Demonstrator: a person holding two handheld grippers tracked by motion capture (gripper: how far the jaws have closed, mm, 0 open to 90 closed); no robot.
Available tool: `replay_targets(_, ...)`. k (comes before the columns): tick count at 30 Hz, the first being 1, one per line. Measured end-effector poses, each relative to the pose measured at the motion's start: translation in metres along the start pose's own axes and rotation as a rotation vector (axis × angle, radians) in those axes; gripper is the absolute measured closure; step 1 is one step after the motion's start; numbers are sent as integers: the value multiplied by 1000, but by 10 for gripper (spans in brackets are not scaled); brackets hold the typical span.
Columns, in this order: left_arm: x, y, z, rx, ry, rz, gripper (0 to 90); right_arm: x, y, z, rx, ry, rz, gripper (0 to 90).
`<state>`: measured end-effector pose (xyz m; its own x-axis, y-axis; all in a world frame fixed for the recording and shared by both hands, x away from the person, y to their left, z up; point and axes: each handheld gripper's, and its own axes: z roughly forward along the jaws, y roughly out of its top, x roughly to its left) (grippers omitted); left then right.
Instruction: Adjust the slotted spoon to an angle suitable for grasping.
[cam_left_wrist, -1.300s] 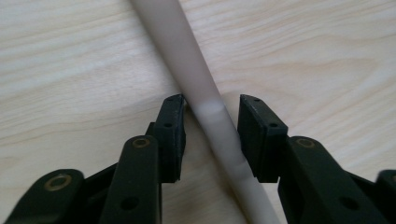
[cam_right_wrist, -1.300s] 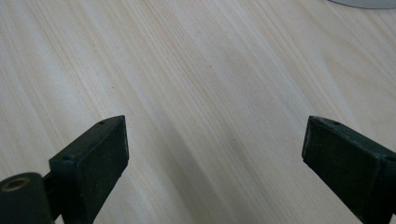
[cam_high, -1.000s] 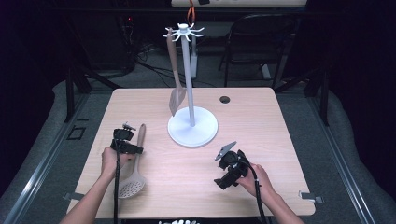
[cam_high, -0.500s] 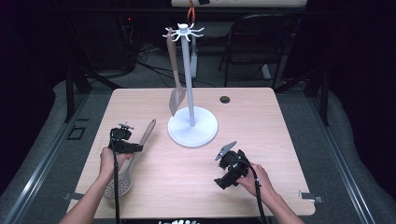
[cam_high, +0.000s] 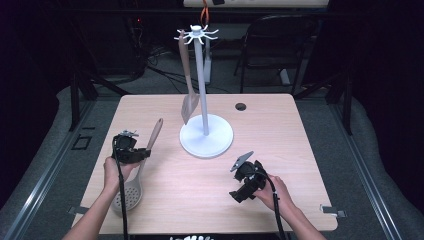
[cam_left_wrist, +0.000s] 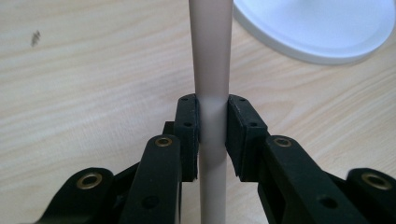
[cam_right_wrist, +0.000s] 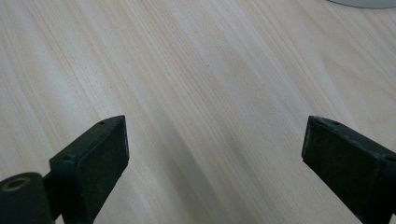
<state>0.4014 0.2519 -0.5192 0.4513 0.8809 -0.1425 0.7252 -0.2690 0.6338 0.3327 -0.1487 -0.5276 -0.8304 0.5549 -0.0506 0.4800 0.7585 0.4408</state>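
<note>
One slotted spoon (cam_high: 135, 172), beige, lies slantwise near the left edge of the tabletop (cam_high: 310, 150): perforated bowl toward the person, handle end pointing at the stand base. Left hand-held gripper (cam_high: 145, 153) pinches it mid-handle; in the left gripper view the handle (cam_left_wrist: 212, 70) runs straight up between the two pads (cam_left_wrist: 187, 135), both pressed on it. Jaws have just been closing, w/ the handle between them. Handle end looks raised off the wood; can't tell whether the bowl end is resting on the wood.

Just beyond the handle tip stands a white utensil stand (cam_high: 206, 137), round base w/ upright pole & hooked crown; its base edge (cam_left_wrist: 317, 32) shows in the left gripper view too. A beige spatula (cam_high: 187, 95) hangs from one hook, blade close above the base.

Right hand-held gripper (cam_high: 241, 162) sits near the front right, well apart from spoon & stand, jaws spread wide over bare wood w/ nothing between the pads (cam_right_wrist: 100, 154).
</note>
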Motion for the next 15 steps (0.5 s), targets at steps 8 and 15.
replay_targets(8,-6,2,-12,-105,22,30,753,0,0,0,7,3,2,69)
replay_targets(15,-6,3,-21,-164,16,21,753,0,-1,2,3,11,8,68)
